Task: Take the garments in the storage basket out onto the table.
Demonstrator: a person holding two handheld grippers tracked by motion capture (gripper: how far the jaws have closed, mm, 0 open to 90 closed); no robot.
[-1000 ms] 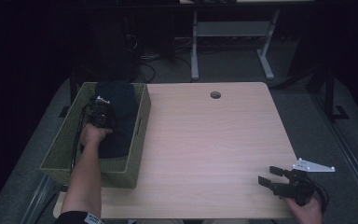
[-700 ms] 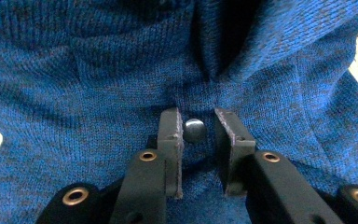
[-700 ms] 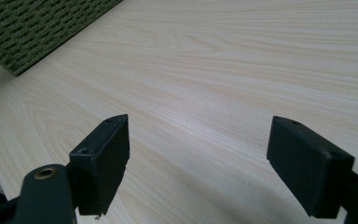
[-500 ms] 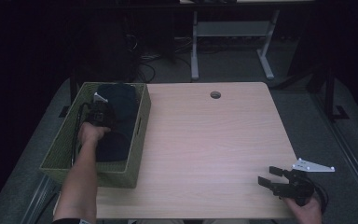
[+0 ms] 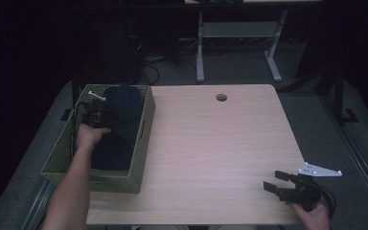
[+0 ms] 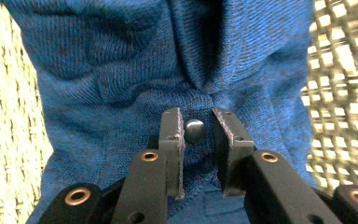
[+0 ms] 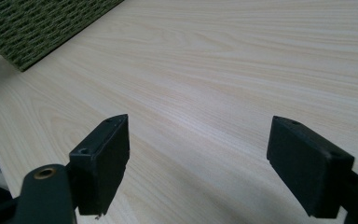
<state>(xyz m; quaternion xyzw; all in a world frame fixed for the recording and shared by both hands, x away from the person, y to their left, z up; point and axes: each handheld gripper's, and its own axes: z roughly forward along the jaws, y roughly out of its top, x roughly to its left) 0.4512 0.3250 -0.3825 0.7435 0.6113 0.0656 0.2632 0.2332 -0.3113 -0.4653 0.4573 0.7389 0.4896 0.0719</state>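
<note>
A green woven basket (image 5: 143, 143) stood on the left part of the light wooden table (image 5: 211, 143), and everything else is placed here relative to it. Inside the basket lay a dark blue knitted garment (image 5: 120, 124), bunched and folded, covering most of the basket's floor.

The left gripper (image 5: 96, 116) was down inside the basket, toward its far left corner, held by the person's left hand (image 5: 88, 136), whose forearm crossed the basket's near wall. In the left gripper view the gripper (image 6: 198, 130) pointed straight into the blue knit (image 6: 121, 70), with the basket's woven walls (image 6: 335, 93) showing on both sides of the fabric. Its jaws stood narrowly apart with a small gap between them, their tips against or just above the cloth; I cannot tell whether they touched it. A small dark round button (image 6: 195, 130) on the garment sat in that gap, right beside the left-hand jaw. The jaws had not closed on it.

The right gripper (image 5: 280, 182) was well apart from the basket, at the table's near right corner, held low in the person's right hand (image 5: 311, 215). In the right gripper view its jaws (image 7: 198, 163) were spread wide over bare wood, with a corner of the basket (image 7: 37, 28) at the upper left.
</note>
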